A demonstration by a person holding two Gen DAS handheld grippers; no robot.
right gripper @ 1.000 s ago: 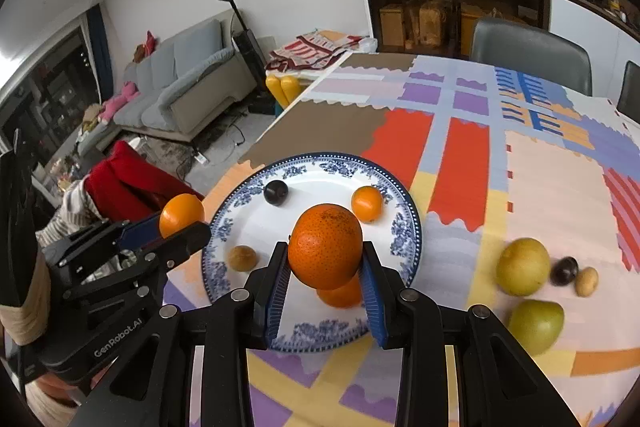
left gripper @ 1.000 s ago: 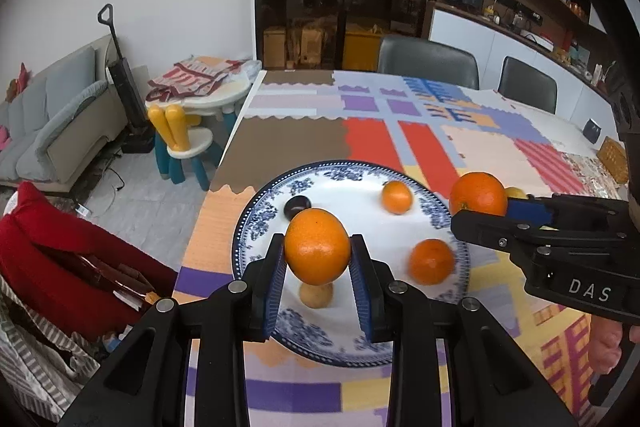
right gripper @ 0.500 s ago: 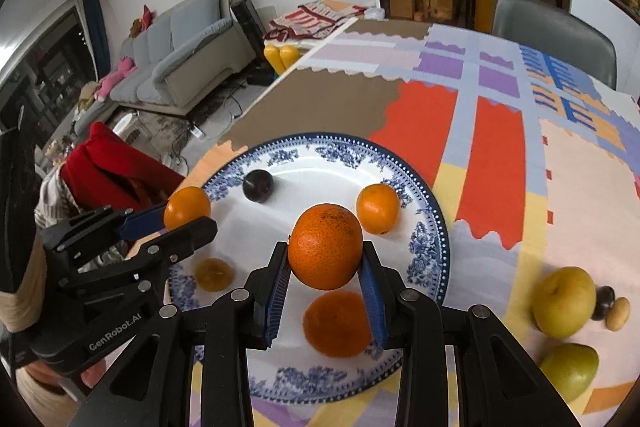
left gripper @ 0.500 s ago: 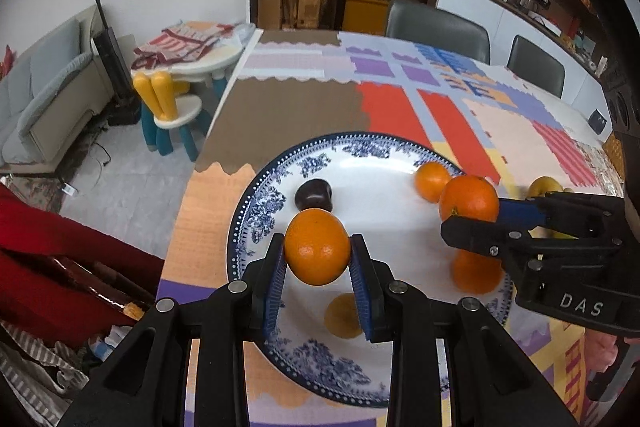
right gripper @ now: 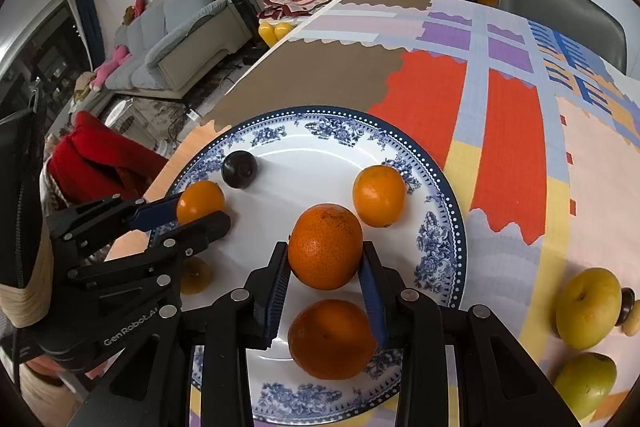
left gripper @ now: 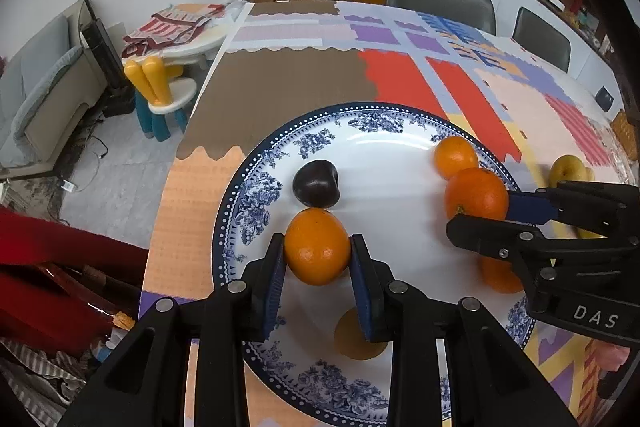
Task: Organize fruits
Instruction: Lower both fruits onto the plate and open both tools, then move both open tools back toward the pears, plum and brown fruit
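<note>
My left gripper is shut on an orange low over the left part of the blue-and-white plate, just in front of a dark plum. My right gripper is shut on a larger orange low over the plate's right part. It also shows in the left wrist view. On the plate lie a small orange, another orange under my right gripper, and a small brown fruit.
Off the plate to the right lie a yellow pear, a green pear, a dark plum and a small tan fruit on the patchwork tablecloth. The table edge runs along the left; chairs stand at the far side.
Both grippers have come down closer to the plate, each still holding its orange. The left orange now sits just in front of the plum.
</note>
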